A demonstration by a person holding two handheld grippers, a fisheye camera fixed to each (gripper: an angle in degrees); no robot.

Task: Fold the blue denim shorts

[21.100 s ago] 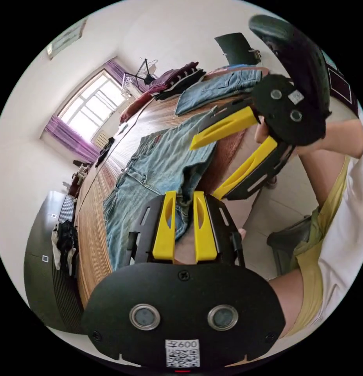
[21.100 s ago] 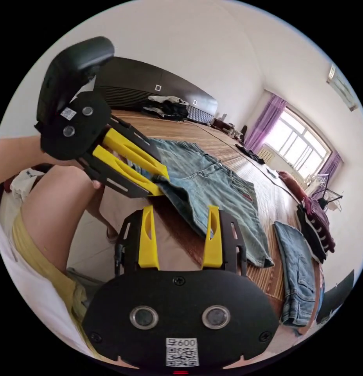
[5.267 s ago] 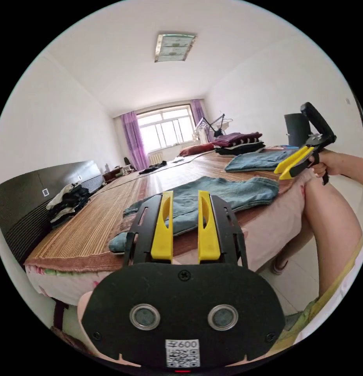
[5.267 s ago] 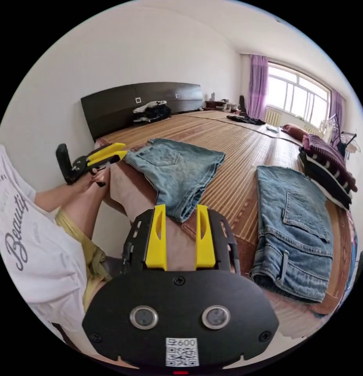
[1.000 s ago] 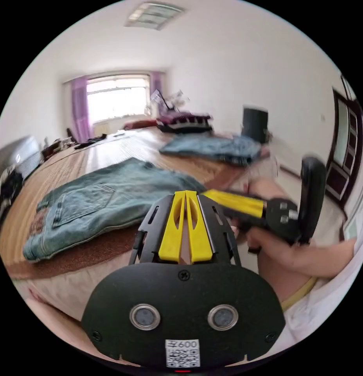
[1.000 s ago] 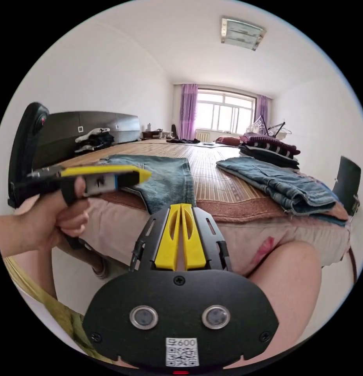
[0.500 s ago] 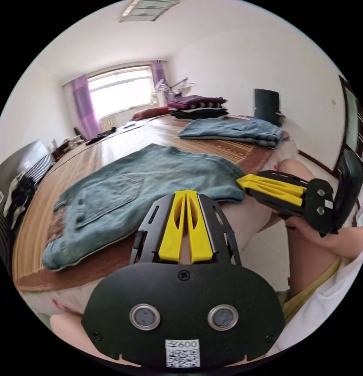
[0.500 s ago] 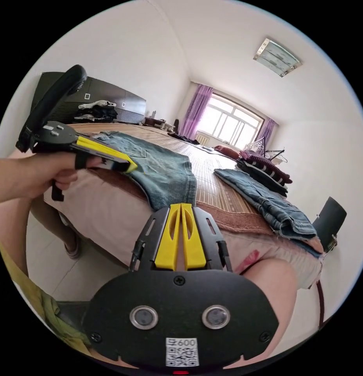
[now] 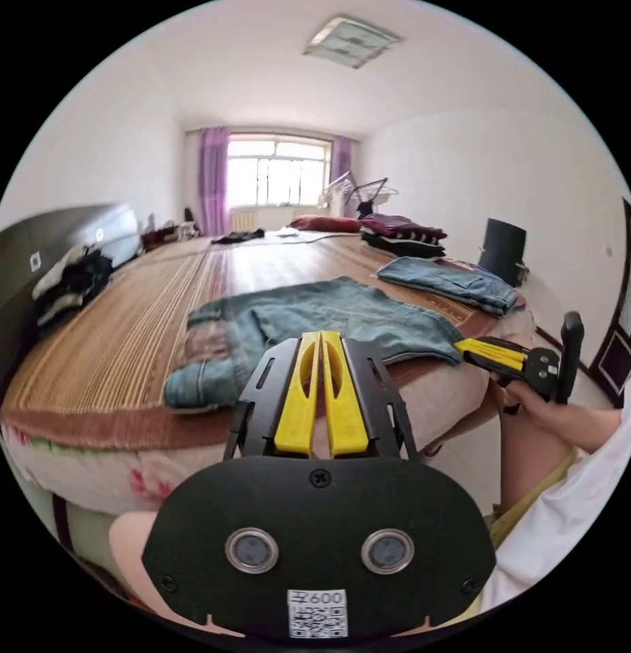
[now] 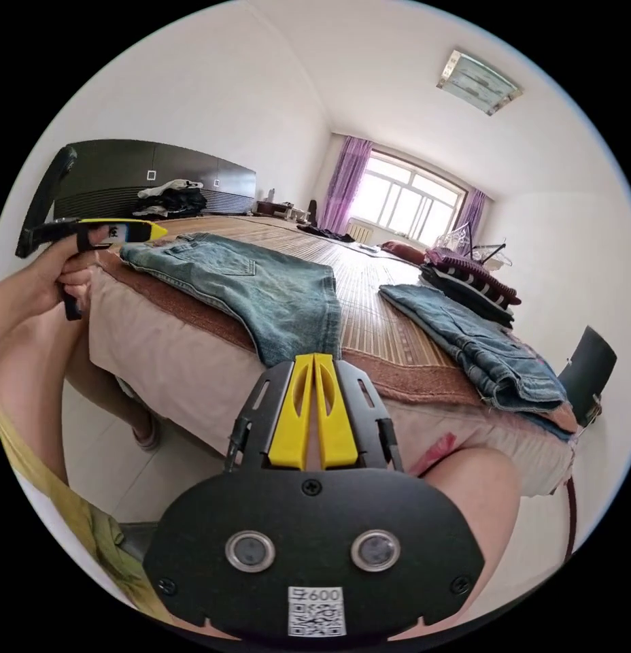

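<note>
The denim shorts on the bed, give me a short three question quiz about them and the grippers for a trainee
1. True or false: the left hand-held gripper is clamped on the denim shorts.
2. How do the jaws of the right hand-held gripper stand: A) wide open, B) closed together, C) hidden?
3. Fill in: the shorts lie folded on the striped ____ covering the bed.

Key: 1 false, it is shut on nothing, off the bed edge. 2 B. 3 mat.

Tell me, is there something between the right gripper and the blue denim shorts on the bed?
Nothing visible stands between them. The right gripper, jaws shut and empty, sits just off the bed edge, facing the folded blue denim shorts across bare mat.
</note>
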